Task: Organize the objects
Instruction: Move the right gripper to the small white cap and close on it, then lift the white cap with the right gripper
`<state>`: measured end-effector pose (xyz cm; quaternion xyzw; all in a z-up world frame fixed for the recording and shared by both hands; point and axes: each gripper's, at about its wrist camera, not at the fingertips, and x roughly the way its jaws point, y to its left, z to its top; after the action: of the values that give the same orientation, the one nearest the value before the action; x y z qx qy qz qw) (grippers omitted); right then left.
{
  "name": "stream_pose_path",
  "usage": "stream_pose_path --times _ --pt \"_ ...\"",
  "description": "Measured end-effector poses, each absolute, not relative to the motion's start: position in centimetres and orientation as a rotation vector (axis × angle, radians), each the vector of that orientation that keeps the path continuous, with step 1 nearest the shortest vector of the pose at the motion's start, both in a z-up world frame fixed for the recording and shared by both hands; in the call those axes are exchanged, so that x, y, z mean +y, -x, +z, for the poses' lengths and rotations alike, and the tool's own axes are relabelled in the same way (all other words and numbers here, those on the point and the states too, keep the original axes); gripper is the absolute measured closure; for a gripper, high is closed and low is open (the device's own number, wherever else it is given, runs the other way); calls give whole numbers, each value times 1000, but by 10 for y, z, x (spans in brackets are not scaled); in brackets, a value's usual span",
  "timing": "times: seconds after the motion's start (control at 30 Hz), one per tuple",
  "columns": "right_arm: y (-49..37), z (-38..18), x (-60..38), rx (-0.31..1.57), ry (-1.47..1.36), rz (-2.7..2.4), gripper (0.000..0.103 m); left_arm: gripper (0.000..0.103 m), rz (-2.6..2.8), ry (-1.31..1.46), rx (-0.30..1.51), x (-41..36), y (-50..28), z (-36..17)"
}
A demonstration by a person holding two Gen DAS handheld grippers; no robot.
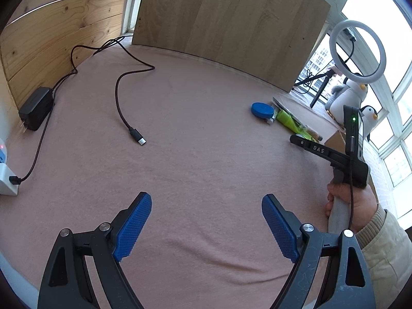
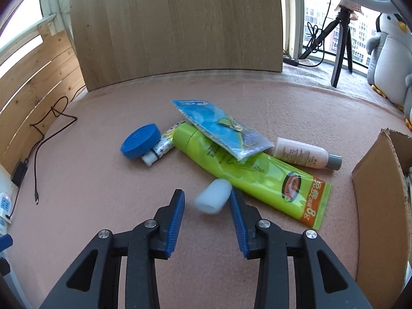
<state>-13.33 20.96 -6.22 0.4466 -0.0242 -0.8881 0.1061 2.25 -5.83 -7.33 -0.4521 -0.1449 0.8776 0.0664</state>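
On the pink cloth in the right wrist view lie a green tube (image 2: 247, 172), a blue sachet (image 2: 221, 128) across it, a pale pink bottle (image 2: 303, 153), a blue round tin (image 2: 140, 141), a small patterned tube (image 2: 162, 145) and a blurred white cap (image 2: 212, 197). My right gripper (image 2: 207, 198) is open, and the cap sits between its fingertips, close to the right pad. In the left wrist view my left gripper (image 1: 206, 206) hangs open over bare cloth, far from the blue tin (image 1: 262, 109) and green tube (image 1: 292, 123).
A cardboard box (image 2: 381, 180) stands at the right. A wooden board (image 2: 177, 25) backs the table. A black cable (image 1: 128, 95) and charger (image 1: 36, 108) lie at the left, by a white power strip (image 1: 5, 177). Plush penguins (image 2: 388, 51) and a ring light (image 1: 356, 51) stand by the window.
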Motion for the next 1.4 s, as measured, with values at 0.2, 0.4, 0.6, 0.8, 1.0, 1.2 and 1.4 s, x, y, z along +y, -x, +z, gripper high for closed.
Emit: stream_pose_path --times 0.2,0.4,0.6,0.8,1.0,1.2,1.4 --pt "138 -61 217 -99 -1320 -2610 96 13 2615 1359 -401 -43 -15 -76" --pt "113 -60 214 -58 -1302 -2606 96 13 2560 1369 -387 -20 21 -86" --pt "80 -61 229 -110 -1301 -2611 96 13 2524 1376 -350 6 61 -97" --pt "63 -62 235 -144 -1306 -2581 97 13 2518 1378 -338 28 106 -106" --pt "48 -58 241 -175 -1300 -2584 97 13 2490 1366 -331 46 118 -106" --pt "31 -58 242 -171 -1316 -2572 98 13 2438 1358 -300 73 127 -107" --pt "14 -59 245 -161 -1319 -2576 97 13 2403 1371 -295 95 132 -116"
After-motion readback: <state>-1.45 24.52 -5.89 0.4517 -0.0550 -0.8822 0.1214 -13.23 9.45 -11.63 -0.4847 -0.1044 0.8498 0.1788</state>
